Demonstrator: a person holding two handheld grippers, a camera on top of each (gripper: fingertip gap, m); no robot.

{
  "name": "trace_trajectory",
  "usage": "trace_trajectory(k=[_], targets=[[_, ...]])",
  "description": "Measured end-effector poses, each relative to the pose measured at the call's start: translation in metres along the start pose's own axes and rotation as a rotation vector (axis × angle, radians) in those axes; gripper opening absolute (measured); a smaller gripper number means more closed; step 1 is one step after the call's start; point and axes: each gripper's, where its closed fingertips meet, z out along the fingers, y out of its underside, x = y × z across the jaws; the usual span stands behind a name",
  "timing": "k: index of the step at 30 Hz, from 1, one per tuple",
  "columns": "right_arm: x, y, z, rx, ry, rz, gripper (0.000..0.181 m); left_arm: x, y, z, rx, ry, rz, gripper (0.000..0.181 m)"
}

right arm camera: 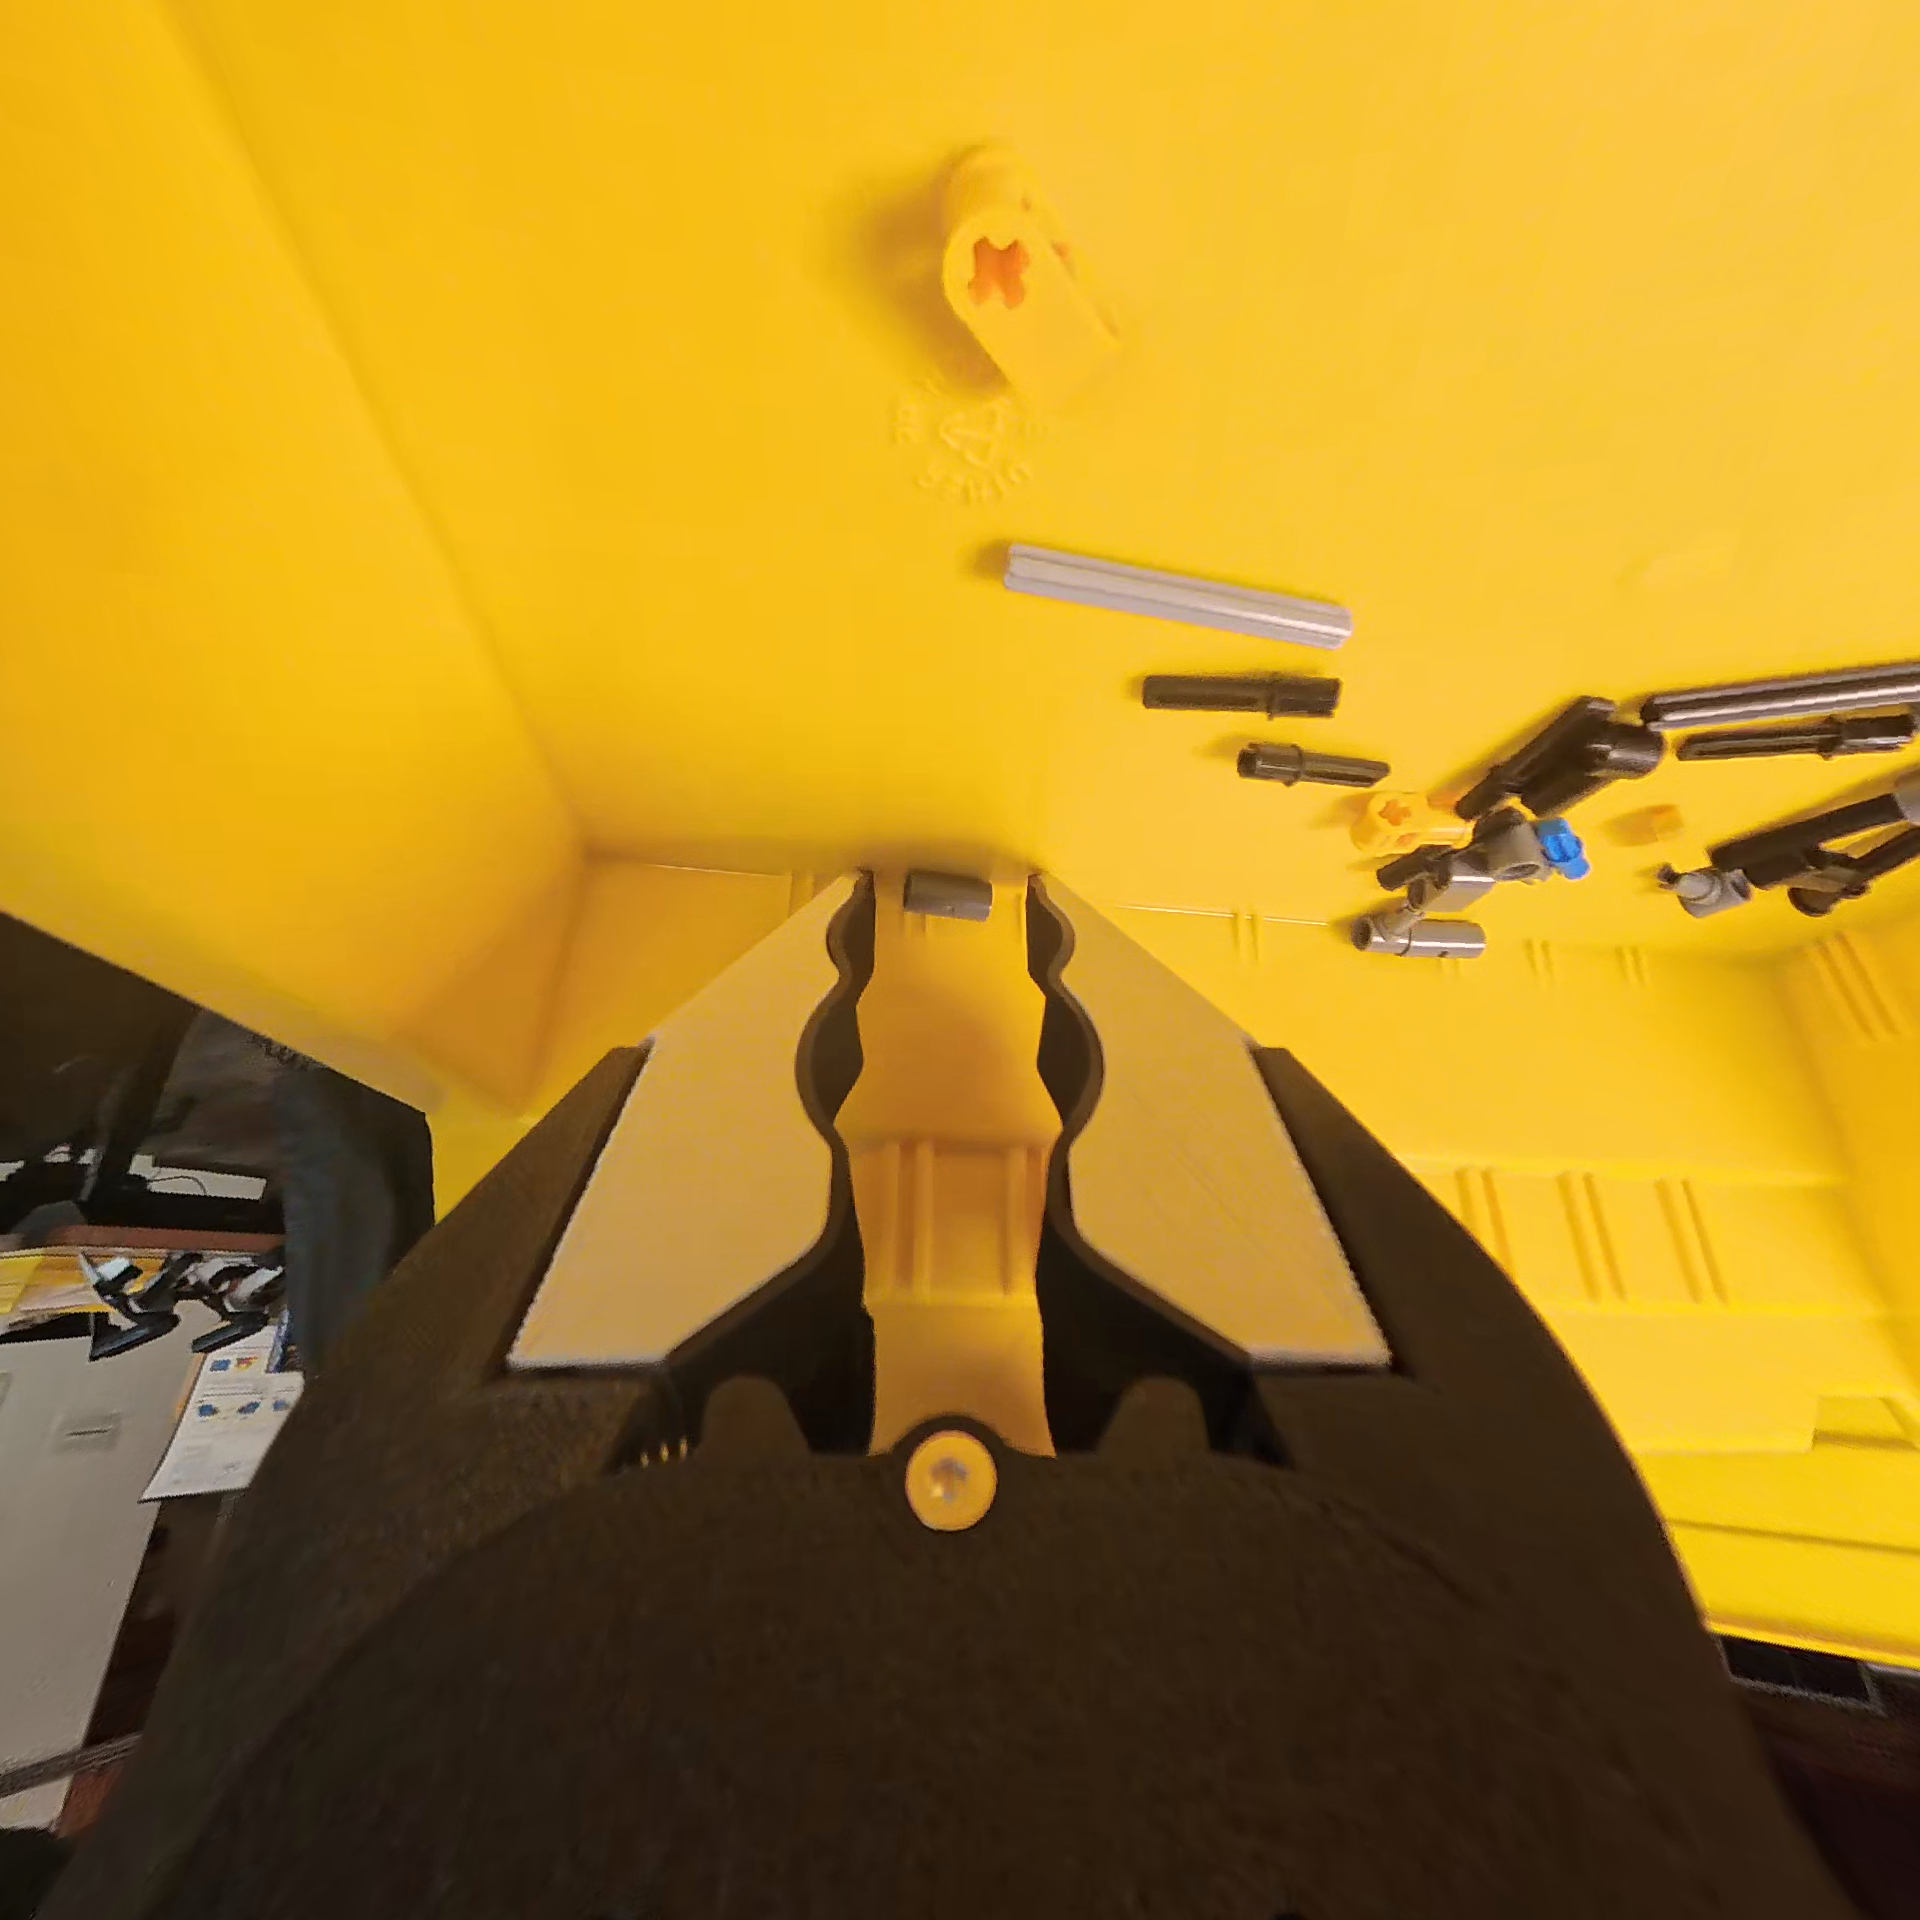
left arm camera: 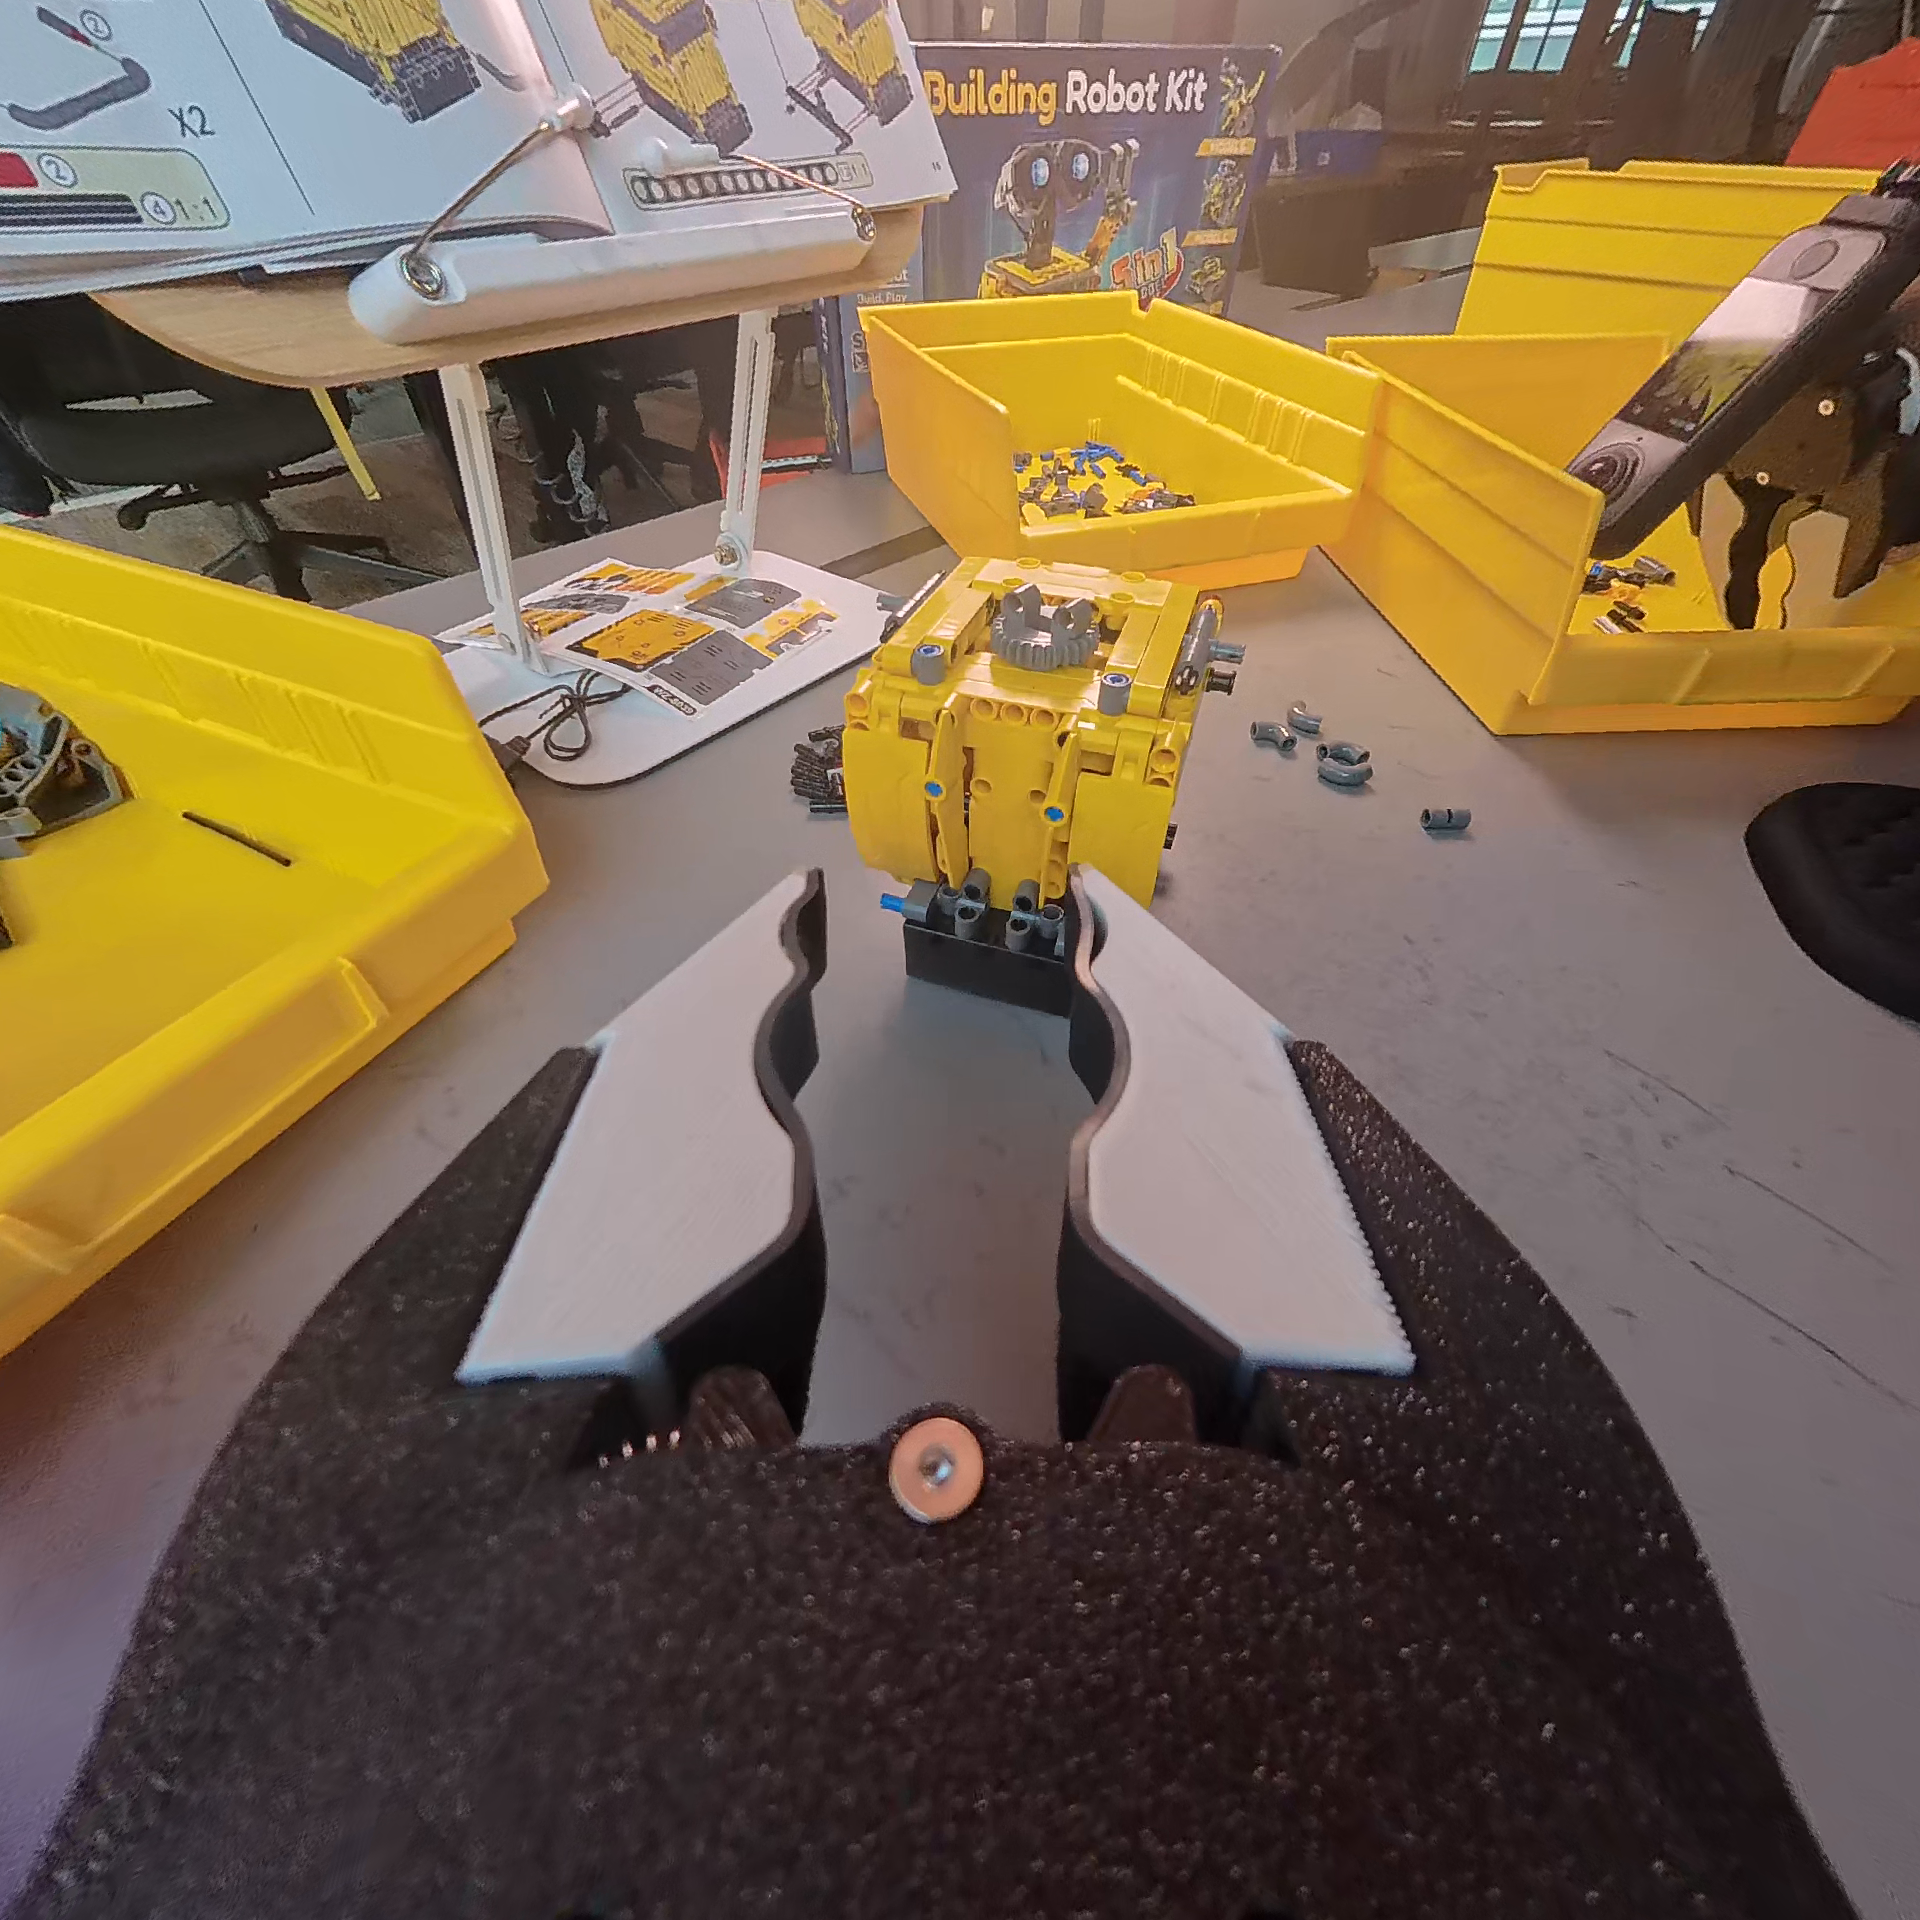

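In the left wrist view a yellow brick-built robot body (left arm camera: 1013, 727) stands on the grey table, with a grey gear on top and a black base block (left arm camera: 982, 961) at its foot. My left gripper (left arm camera: 951, 909) is open and its fingertips straddle that black block; the right finger is against it and the left one stands apart. My right gripper (right arm camera: 948, 883) is open inside a yellow bin (right arm camera: 623, 520). A small grey sleeve piece (right arm camera: 948, 896) lies between its fingertips with a gap on each side. The right gripper also shows in the left wrist view (left arm camera: 1766, 468), reaching into the right-hand bin.
Loose pins, axles and a yellow connector (right arm camera: 1029, 281) lie in the right bin. Another yellow bin (left arm camera: 1101, 447) holds small parts behind the model, and one stands at the left (left arm camera: 260, 831). An instruction book sits on a stand (left arm camera: 468, 156), with a kit box (left arm camera: 1091, 177) behind. Grey curved pieces (left arm camera: 1320, 753) lie on the table. Left tips to right tips: about 50 centimeters.
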Motion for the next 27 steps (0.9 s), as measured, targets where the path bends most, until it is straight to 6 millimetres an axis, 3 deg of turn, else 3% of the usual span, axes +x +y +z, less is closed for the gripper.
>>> trace_trajectory(k=[8, 12, 15, 18, 20, 22, 24, 27], targets=[[0.002, 0.004, 0.002, -0.022, 0.008, -0.021, 0.017, -0.001, -0.001, -0.001, 0.002, -0.005, 0.0, 0.045], [0.011, 0.007, -0.018, 0.04, 0.048, 0.011, 0.016, -0.001, -0.001, -0.001, 0.006, -0.007, 0.002, 0.045], [0.025, 0.004, -0.059, 0.188, 0.116, 0.07, 0.016, -0.001, -0.002, -0.001, 0.006, -0.007, 0.003, 0.045], [0.029, -0.021, -0.131, 0.516, 0.221, 0.104, 0.016, -0.002, -0.002, -0.001, 0.007, -0.011, 0.004, 0.045], [0.015, -0.044, -0.184, 0.796, 0.257, 0.122, 0.016, -0.003, -0.002, -0.002, 0.007, -0.014, 0.003, 0.045], [-0.011, -0.067, -0.226, 1.059, 0.275, 0.085, 0.017, -0.004, -0.002, -0.002, 0.009, -0.017, 0.002, 0.045], [-0.041, -0.088, -0.246, 1.242, 0.278, 0.048, 0.017, -0.004, -0.003, -0.002, 0.01, -0.017, 0.002, 0.045], [-0.084, -0.125, -0.242, 1.417, 0.222, 0.02, 0.017, -0.003, -0.003, -0.002, 0.009, -0.016, 0.006, 0.045]])
